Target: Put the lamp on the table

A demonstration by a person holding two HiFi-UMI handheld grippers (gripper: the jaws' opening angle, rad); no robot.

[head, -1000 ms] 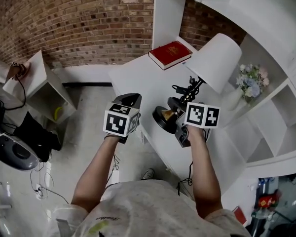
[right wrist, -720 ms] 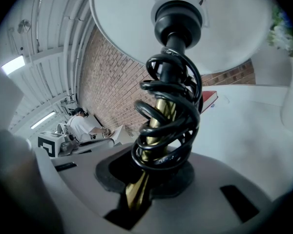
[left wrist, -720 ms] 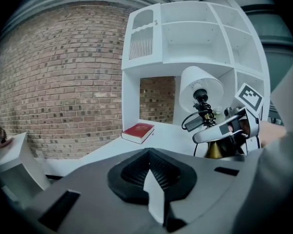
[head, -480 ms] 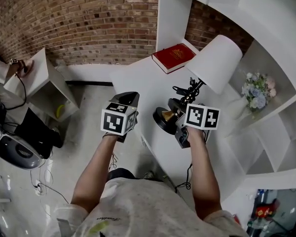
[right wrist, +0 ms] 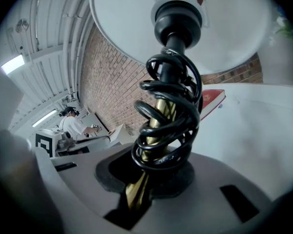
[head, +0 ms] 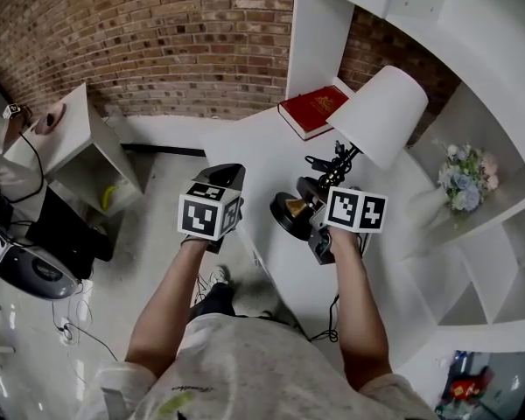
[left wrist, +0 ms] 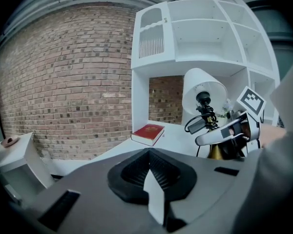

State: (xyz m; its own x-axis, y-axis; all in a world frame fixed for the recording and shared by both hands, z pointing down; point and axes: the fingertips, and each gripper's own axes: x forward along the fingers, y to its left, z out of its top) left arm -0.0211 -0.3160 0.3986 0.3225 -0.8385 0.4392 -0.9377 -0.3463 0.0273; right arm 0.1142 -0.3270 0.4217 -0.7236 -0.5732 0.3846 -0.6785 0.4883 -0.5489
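Left claw [left wrist: 149,169]: closed on nothing, held off the front edge of the white desk [head: 254,147]; no support is given to the load.

Lamp with black round base, brass stem and white shade [head: 381,112]: base located near that front edge. Contact with the surface cannot be confirmed.

Right claw [right wrist: 141,189]: clamped on the brass stem, just below the coiled black cable [right wrist: 171,126].

Risks noted:
- The smooth stem may be turned in the grip by the shade's weight.
- If released this near the edge, the lamp could be tipped to the floor.
- The shade may be knocked against the white shelf unit [head: 499,226].
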